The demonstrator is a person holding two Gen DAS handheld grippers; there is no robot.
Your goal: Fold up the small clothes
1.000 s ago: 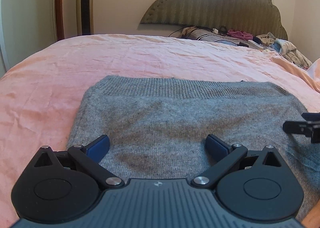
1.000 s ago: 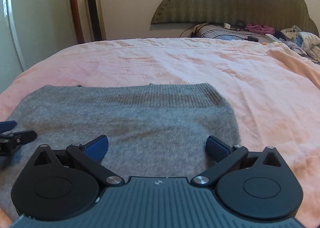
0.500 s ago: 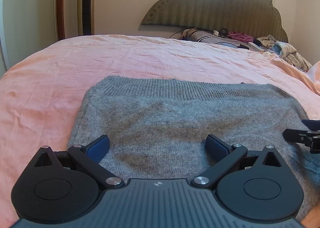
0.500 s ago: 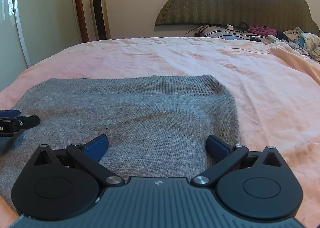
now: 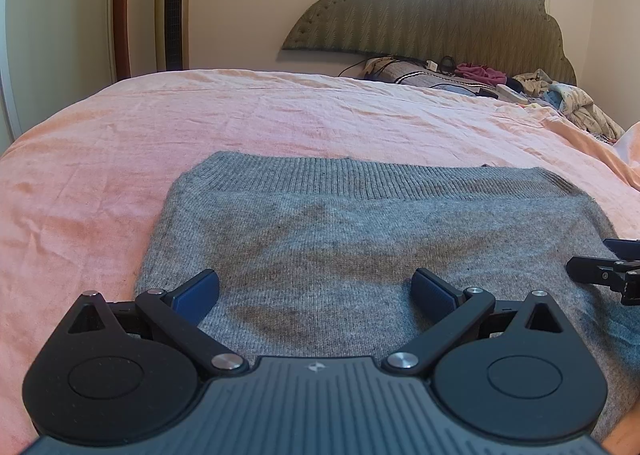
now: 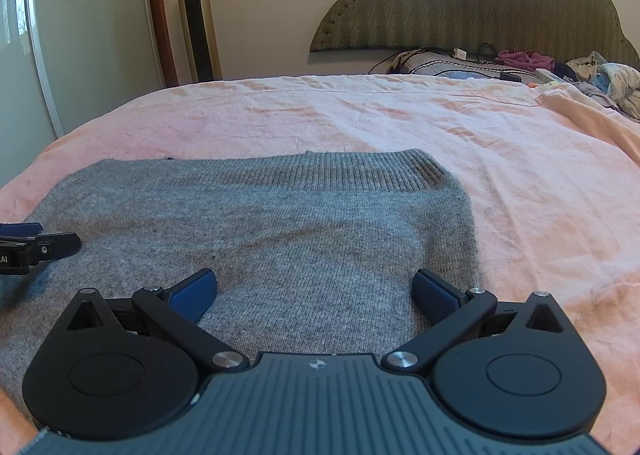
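Observation:
A grey knitted sweater (image 5: 360,239) lies flat on the pink bedsheet (image 5: 200,123), its ribbed hem on the far side. It also shows in the right wrist view (image 6: 280,231). My left gripper (image 5: 316,291) is open and empty, just above the near left part of the sweater. My right gripper (image 6: 316,291) is open and empty, just above the near right part, close to the sweater's right edge. Each gripper's tip shows at the side of the other view: the right one (image 5: 600,275) and the left one (image 6: 36,247).
The pink sheet (image 6: 520,159) spreads wide beyond and to both sides of the sweater. A pile of clothes, cables and a pillow (image 5: 500,83) lies at the green headboard (image 5: 440,15). A tower fan (image 6: 198,19) stands at the wall on the left.
Both grippers have drawn back and lifted slightly, so more of the wall and the sweater shows. The sweater has not moved. Both stay open.

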